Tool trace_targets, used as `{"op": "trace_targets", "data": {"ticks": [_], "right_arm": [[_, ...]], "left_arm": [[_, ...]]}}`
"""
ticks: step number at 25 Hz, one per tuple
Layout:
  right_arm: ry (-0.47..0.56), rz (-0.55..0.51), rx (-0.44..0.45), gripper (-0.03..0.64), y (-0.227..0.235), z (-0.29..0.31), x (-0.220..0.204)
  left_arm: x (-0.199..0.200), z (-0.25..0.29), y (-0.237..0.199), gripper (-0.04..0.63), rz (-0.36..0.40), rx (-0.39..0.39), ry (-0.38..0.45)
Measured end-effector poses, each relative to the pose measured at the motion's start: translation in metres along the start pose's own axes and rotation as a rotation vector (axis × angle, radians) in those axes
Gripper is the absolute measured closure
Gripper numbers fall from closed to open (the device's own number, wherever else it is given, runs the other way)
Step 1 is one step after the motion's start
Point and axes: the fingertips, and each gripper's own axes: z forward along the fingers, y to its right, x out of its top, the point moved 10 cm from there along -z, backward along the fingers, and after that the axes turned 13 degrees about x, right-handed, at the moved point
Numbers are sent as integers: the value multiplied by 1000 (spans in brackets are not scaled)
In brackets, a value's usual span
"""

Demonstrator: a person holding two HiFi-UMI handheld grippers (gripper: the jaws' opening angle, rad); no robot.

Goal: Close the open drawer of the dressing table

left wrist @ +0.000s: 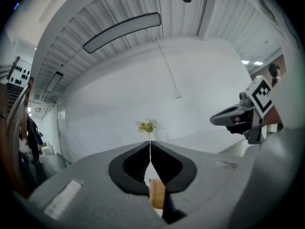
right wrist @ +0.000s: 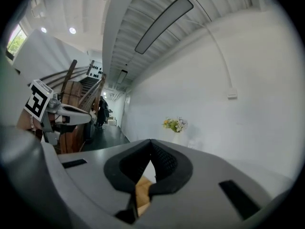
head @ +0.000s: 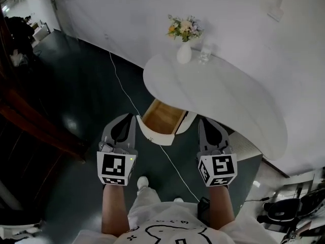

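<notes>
Head view, white dressing table point(head: 223, 95), open drawer point(head: 161, 117), dark glossy floor point(head: 76, 95)

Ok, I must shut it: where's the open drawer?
In the head view the drawer sticks out from under the tabletop, between the left hand-held gripper and the right hand-held gripper.

A plain white wall point(head: 152, 14) rises behind a dark, glossy floor point(head: 76, 100), across which a thin white cable point(head: 124, 88) runs. The ceiling point(left wrist: 228, 13) is white and ribbed, with a long lamp point(left wrist: 121, 31) set along it, small round spotlights point(right wrist: 72, 31) farther off and a window point(right wrist: 15, 41) showing green high at one side. Brown wooden stairs point(right wrist: 83, 97) stand down the room.
</notes>
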Motion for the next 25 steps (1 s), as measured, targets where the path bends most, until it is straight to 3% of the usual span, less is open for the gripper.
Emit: {"op": "trace_targets", "data": {"ticks": [8,14,25], "right_arm": [[-130,119,-50,623,-24,73,-29],[-220,213,-88,623,-45,116,-54],[-373,373,-76,623,-77,148,-121]], "left_arm": [[-48,62,-40,578,-54,-128,-61],[-86,93,-68,578,-85,-181,-120],[-149,110,-58,578,-102,-280,-240]]}}
